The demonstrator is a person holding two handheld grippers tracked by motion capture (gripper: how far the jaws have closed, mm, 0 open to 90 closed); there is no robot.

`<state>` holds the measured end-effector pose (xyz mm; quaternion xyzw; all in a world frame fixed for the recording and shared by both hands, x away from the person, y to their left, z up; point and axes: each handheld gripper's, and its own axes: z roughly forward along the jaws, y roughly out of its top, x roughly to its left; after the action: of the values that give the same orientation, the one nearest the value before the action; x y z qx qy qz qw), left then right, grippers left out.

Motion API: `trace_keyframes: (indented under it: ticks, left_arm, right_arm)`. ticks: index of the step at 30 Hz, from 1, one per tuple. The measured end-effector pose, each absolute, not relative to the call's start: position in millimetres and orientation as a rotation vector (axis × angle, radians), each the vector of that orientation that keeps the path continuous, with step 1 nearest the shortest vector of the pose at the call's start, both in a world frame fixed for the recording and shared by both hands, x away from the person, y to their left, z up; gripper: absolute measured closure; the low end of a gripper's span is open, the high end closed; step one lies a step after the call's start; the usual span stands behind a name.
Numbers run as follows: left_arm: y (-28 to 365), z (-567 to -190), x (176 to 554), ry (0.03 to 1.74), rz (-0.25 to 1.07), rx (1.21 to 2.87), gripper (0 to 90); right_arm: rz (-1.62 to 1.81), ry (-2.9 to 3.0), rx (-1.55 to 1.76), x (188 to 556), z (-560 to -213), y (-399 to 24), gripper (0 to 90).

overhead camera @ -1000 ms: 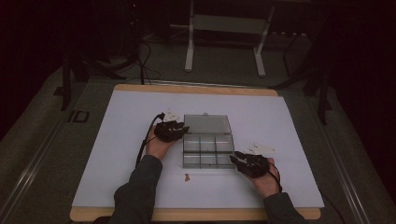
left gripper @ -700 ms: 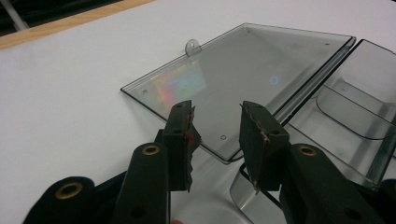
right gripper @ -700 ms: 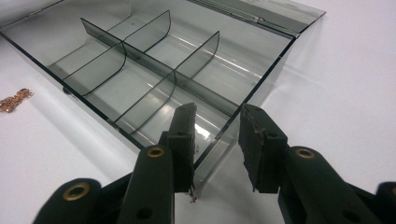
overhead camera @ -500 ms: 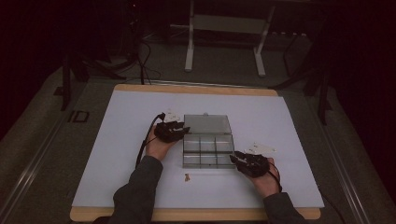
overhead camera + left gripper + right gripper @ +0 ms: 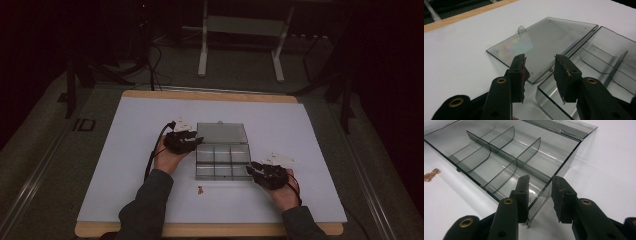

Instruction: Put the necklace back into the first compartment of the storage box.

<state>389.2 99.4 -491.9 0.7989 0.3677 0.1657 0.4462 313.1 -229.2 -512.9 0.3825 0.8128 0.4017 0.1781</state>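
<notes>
A clear grey compartment box (image 5: 222, 178) lies open on the white mat, its lid (image 5: 222, 133) folded flat behind it. My left gripper (image 5: 196, 142) is at the box's left side by the hinge. In the left gripper view its jaws (image 5: 539, 71) have just been opening and stand apart over the lid (image 5: 544, 42) and the box corner (image 5: 599, 62), gripping nothing. My right gripper (image 5: 253, 173) is at the box's front right corner. In the right gripper view the jaws (image 5: 540, 192) straddle the corner wall (image 5: 564, 162), one inside, one outside, without pinching it.
A small copper chain (image 5: 200, 190) lies on the mat just in front of the box, also at the left edge as the chain (image 5: 431, 174) in the right gripper view. White mat (image 5: 125, 150) spreads around the box. The table's wooden edge (image 5: 210, 95) runs along the back.
</notes>
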Motion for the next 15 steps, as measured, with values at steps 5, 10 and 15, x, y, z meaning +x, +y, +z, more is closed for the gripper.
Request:
trace_keyframes:
  ticks: [5,10,15]
  left_arm:
    - [101.3,-488.8,383.3,0.897,0.413,1.986,60.6]
    - [103.3,-485.1,375.6,0.884,0.414,1.988,60.2]
    - [105.8,-480.5,366.9,0.864,0.399,1.987,60.2]
  right_arm:
    - [1.139,2.300,1.080,313.3,-512.8,-229.4,67.2]
    - [1.158,2.299,1.083,314.5,-512.3,-231.9,66.9]
    - [1.176,2.289,1.090,314.9,-511.0,-234.6,66.7]
